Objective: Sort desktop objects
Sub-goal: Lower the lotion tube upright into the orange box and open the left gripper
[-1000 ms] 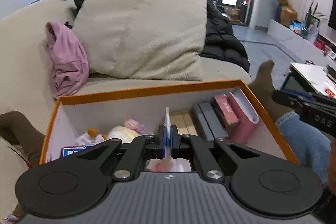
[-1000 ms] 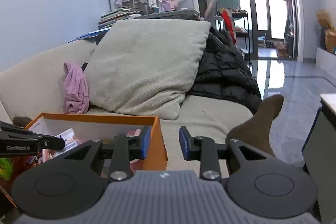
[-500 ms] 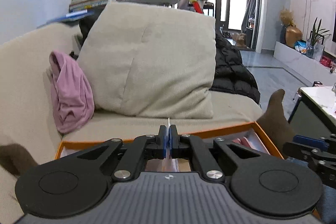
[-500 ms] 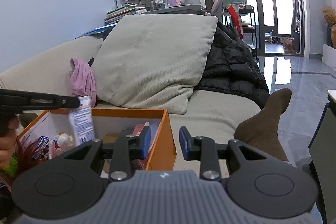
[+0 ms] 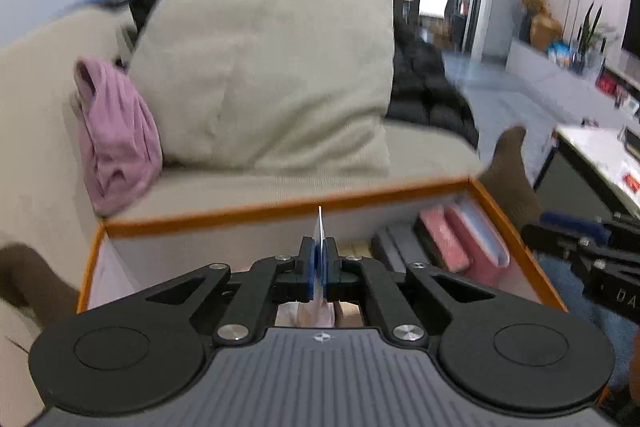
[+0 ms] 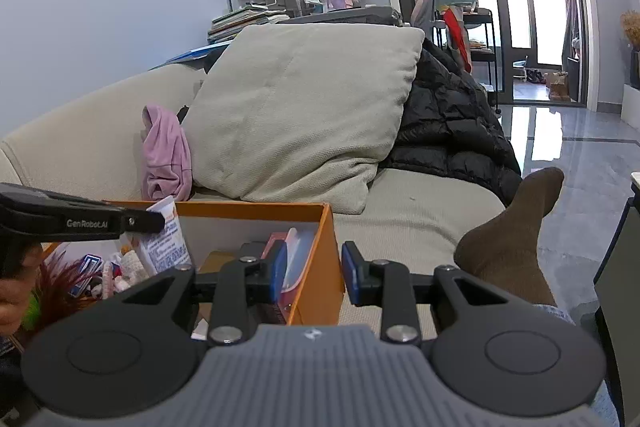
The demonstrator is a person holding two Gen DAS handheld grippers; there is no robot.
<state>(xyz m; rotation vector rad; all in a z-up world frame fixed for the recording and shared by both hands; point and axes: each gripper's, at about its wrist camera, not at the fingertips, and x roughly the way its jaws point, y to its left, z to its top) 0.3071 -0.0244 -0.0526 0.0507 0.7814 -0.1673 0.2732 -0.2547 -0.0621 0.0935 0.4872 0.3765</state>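
white printed packet (image 6: 166, 239) pinched in left fingers (image 5: 319, 269) over orange box (image 6: 320, 259); right fingers (image 6: 314, 277) apart.

The left tool (image 5: 319, 269) is pinched tight on a thin white packet (image 5: 319, 227), seen edge-on and standing upright between its blue pads. It hangs over an orange-rimmed box (image 5: 280, 209) that rests on the beige sofa (image 5: 280, 183). Along the box's right wall stand a pink case (image 5: 442, 239) and a dark flat item (image 5: 390, 247), side by side. Behind the box, a large cushion (image 5: 272, 83) leans on the sofa back, with a pink garment (image 5: 116, 143) just left of it. The right tool (image 5: 592, 251) pokes in at the right edge; its jaw state cannot be told.
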